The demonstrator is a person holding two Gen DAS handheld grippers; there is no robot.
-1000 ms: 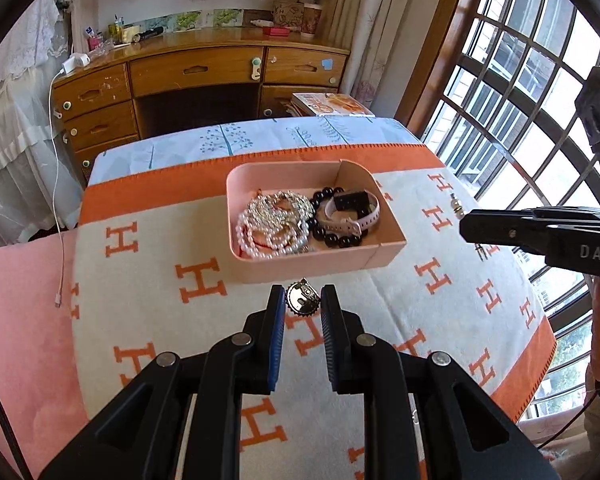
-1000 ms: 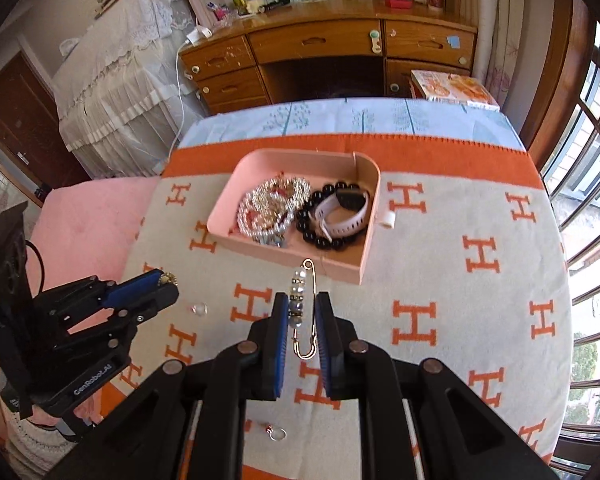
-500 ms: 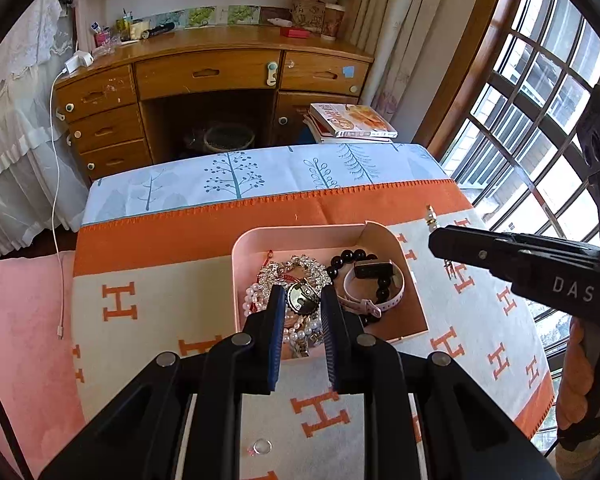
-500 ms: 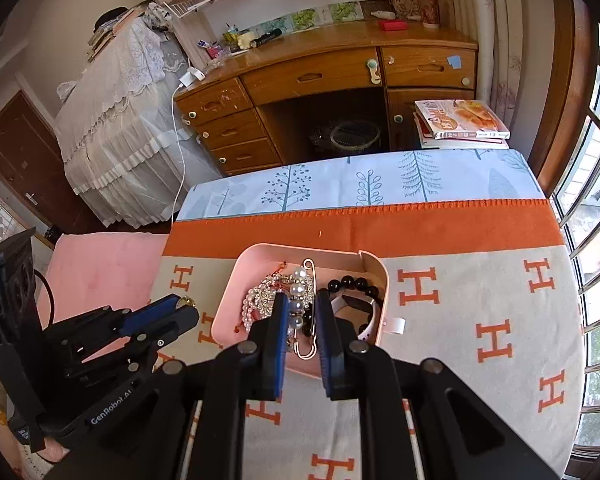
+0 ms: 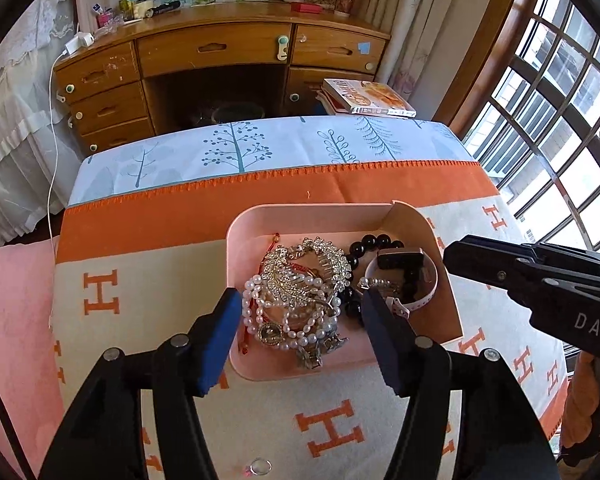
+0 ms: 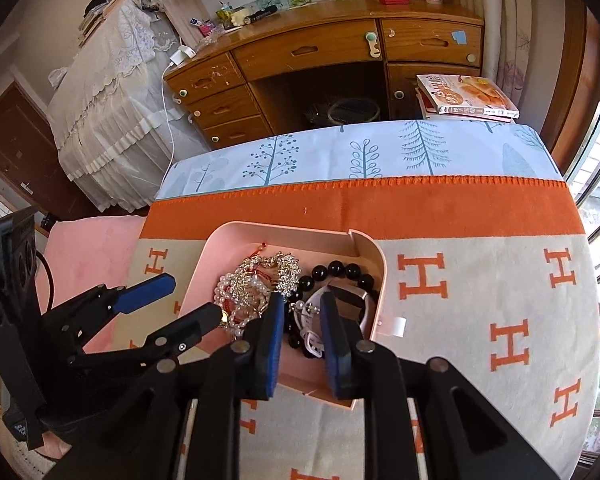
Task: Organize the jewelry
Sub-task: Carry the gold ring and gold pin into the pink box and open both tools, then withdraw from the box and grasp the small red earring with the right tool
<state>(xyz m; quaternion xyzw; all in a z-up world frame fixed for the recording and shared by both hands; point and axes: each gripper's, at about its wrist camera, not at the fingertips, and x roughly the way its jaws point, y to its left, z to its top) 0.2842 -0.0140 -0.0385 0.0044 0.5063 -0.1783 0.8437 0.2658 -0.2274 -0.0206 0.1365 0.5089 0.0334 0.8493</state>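
Note:
A pink tray on the orange-and-cream blanket holds a heap of pearl and rhinestone jewelry, a black bead bracelet and a white watch. A round brooch lies on the pearls. My left gripper is open and empty above the tray's near side. My right gripper is open and empty over the watch and beads; a pearl pin lies below it.
A small ring lies on the blanket near the front. A wooden desk and a stack of books stand beyond the bed. A window is at the right. A pink cloth lies to the left.
Both grippers moved over the tray and opened. The left one let go of the round brooch, the right one let go of the pearl pin; both pieces now lie in the tray.

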